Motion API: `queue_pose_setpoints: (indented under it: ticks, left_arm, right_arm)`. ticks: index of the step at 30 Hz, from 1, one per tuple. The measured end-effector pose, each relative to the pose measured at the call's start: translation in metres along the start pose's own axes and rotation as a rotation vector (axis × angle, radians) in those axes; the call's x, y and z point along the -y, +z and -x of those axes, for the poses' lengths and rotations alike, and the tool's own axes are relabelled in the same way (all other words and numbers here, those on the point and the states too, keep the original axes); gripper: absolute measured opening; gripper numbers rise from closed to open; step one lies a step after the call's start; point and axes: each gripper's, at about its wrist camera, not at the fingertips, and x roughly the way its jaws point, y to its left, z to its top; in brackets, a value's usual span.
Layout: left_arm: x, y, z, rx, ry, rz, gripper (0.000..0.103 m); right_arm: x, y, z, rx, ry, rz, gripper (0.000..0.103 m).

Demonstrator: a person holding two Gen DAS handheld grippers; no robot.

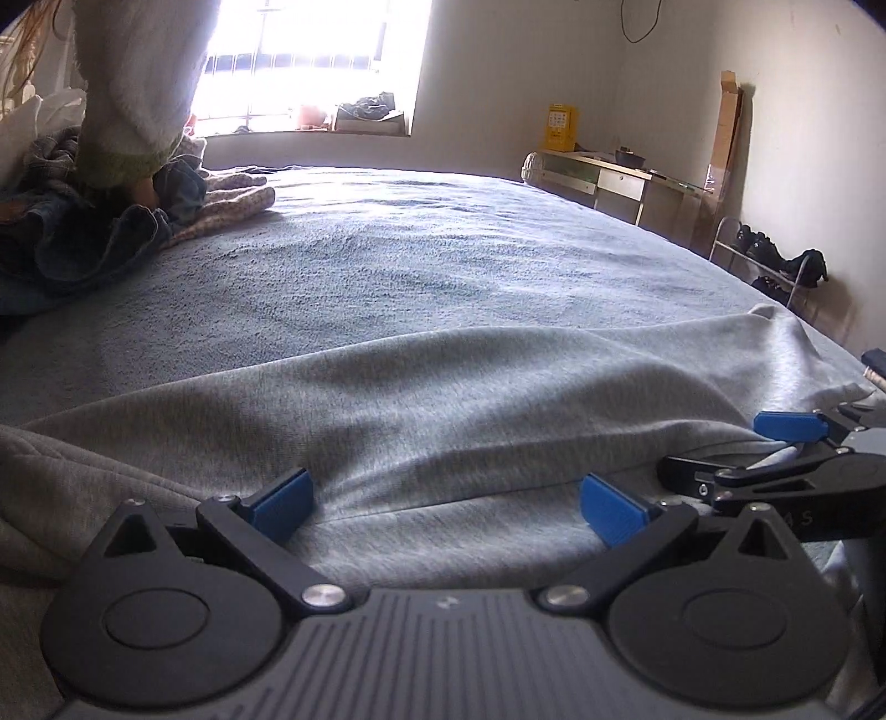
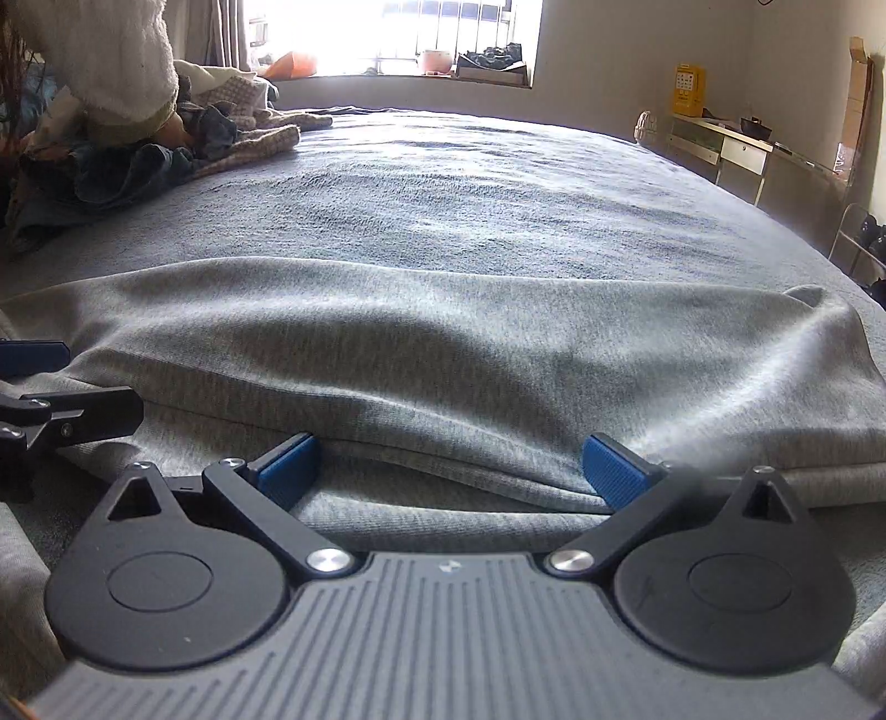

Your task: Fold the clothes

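Both grippers lay low over a grey garment (image 1: 443, 387) spread across the near end of the bed (image 1: 443, 249). The left gripper (image 1: 446, 507) had its blue fingers wide apart above a fold, and the right gripper (image 2: 448, 471) was equally spread, side by side. Beyond, other clothes (image 2: 166, 149) sat heaped near the window (image 2: 421, 33).

Grey garment (image 2: 443, 343): soft knit cloth, matt, faintly fuzzy, heathered.
Bed cover (image 1: 443, 249): blue-grey terry-like cloth, rough nap, matt.
Left gripper (image 1: 446, 507): matt black plastic arms, ribbed grey housing, shiny metal rivets.
Left gripper pads (image 1: 282, 504): blue plastic, finely ribbed.
Right gripper (image 2: 454, 471): same matt black plastic, polished metal pivots.
Clothes pile (image 2: 166, 149): denim and woven checked cloth.
Bench (image 1: 609, 171): pale, smooth painted finish.
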Motion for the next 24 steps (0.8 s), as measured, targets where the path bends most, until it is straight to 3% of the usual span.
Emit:
queue_pose_setpoints:
  ticks: [10, 24]
  left_arm:
    - [0.015, -0.002, 0.000, -0.026, 0.073, -0.083, 0.103]
    - [0.022, -0.003, -0.002, -0.032, 0.108, -0.128, 0.103]
  right_arm:
    - [-0.002, 0.000, 0.000, 0.000, 0.001, 0.001, 0.102]
    - [-0.003, -0.001, 0.002, 0.000, -0.005, 0.004, 0.102]
